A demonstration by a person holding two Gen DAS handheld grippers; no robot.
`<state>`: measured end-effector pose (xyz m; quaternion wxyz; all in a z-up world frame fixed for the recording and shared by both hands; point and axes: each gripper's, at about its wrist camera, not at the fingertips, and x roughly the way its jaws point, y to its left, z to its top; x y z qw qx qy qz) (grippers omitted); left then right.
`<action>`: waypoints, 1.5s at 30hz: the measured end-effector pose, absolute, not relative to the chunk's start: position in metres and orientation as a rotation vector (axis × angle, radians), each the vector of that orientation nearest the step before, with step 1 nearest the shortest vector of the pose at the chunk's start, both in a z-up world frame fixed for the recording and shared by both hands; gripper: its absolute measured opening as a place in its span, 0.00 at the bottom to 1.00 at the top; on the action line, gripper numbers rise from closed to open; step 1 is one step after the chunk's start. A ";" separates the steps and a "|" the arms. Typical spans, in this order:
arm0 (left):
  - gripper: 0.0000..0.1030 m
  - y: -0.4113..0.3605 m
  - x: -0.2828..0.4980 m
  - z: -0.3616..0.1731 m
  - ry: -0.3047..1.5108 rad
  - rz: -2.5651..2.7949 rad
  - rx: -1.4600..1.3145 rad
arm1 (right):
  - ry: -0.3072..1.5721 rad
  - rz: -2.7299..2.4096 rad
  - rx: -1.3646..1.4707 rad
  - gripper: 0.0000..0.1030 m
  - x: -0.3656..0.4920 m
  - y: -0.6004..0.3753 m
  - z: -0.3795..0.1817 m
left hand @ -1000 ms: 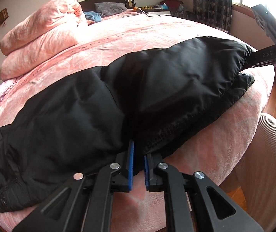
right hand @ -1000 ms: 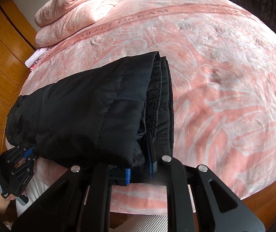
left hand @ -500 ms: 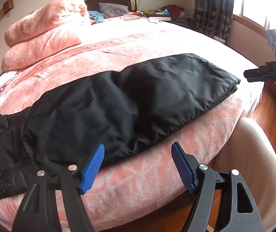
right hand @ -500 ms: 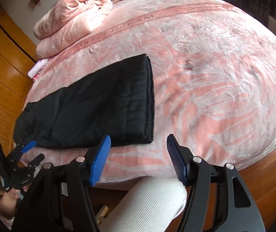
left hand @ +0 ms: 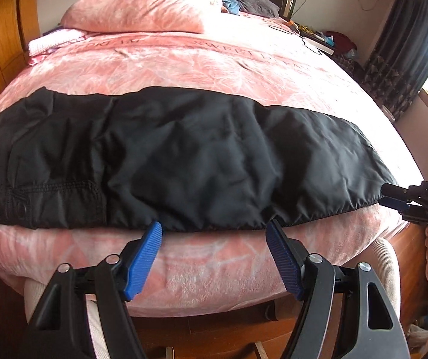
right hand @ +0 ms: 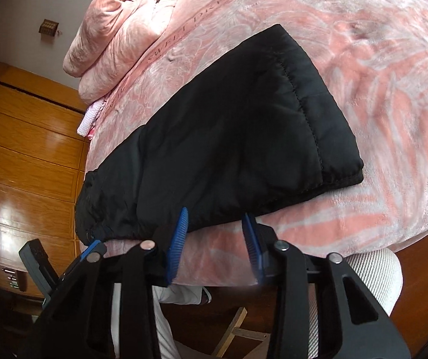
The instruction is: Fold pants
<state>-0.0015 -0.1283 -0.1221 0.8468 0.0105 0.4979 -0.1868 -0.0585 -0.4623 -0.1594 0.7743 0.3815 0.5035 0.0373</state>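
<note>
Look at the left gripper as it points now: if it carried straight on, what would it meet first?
Most likely the near edge of the black pants lying on the pink bed. The left gripper is open, with that edge just beyond its fingertips; depth is hard to judge, so it might brush the bed's side first.

Black padded pants (left hand: 184,155) are laid flat along the near edge of a pink bed cover, folded lengthwise with legs stacked. The waist end with stitched pocket is seen at the left, the quilted stitched cuffs (right hand: 318,125) at the right. Fabric is slightly wrinkled.
</note>
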 end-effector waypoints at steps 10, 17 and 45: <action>0.71 -0.062 0.004 -0.123 1.060 -0.255 -0.087 | 1.104 -0.004 0.728 0.03 -0.055 -0.456 -0.153; 0.71 -0.016 0.016 -0.128 1.121 -0.232 -0.237 | 1.144 -0.087 0.532 0.24 -0.055 -0.433 -0.146; 0.03 0.034 0.069 -0.193 1.255 -0.194 -0.750 | 1.205 0.007 0.352 0.24 -0.022 -0.326 -0.149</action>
